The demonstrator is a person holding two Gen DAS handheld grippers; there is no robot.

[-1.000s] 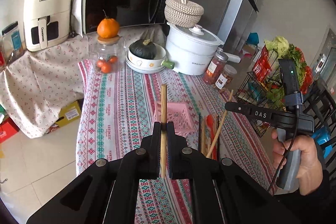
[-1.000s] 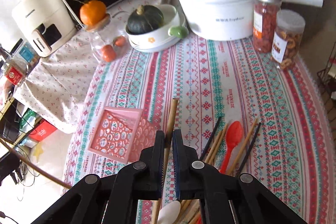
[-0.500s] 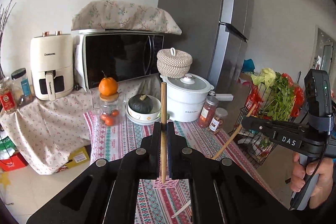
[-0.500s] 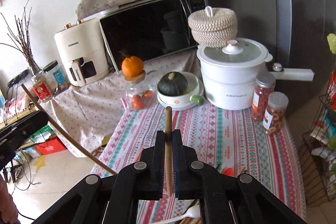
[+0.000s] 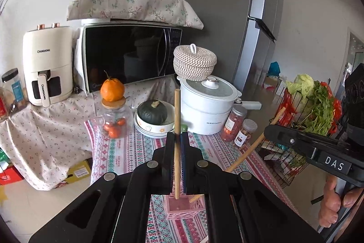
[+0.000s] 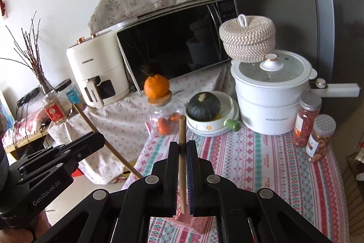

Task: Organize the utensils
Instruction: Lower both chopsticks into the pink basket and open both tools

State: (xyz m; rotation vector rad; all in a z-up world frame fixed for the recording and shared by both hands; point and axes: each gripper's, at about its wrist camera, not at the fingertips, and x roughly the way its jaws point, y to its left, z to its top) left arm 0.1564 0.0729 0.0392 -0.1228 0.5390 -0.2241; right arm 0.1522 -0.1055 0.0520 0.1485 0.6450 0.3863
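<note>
My left gripper (image 5: pixel 177 140) is shut on a wooden chopstick (image 5: pixel 177 115) held upright, its lower tip just above the pink slotted basket (image 5: pixel 179 208) on the patterned tablecloth. My right gripper (image 6: pixel 182 147) is shut on a second wooden chopstick (image 6: pixel 182 129), also upright over the pink basket (image 6: pixel 188 220). The right gripper (image 5: pixel 270 130) and its chopstick (image 5: pixel 254 147) show slanted in the left wrist view. The left gripper (image 6: pixel 100 138) and its chopstick (image 6: pixel 91 123) show at the left of the right wrist view. The other utensils on the table are hidden.
At the table's back stand a jar with an orange on top (image 5: pixel 113 111), a bowl holding a dark squash (image 5: pixel 152 115), a white pot (image 5: pixel 207 104) and two spice jars (image 5: pixel 236 124). A microwave (image 5: pixel 129 56) and air fryer (image 5: pixel 47 65) stand behind. A wire vegetable rack (image 5: pixel 304 106) is at the right.
Both grippers have risen and tilted up from looking down at the table. The chopsticks stay gripped, and the pink basket now lies below the fingers.
</note>
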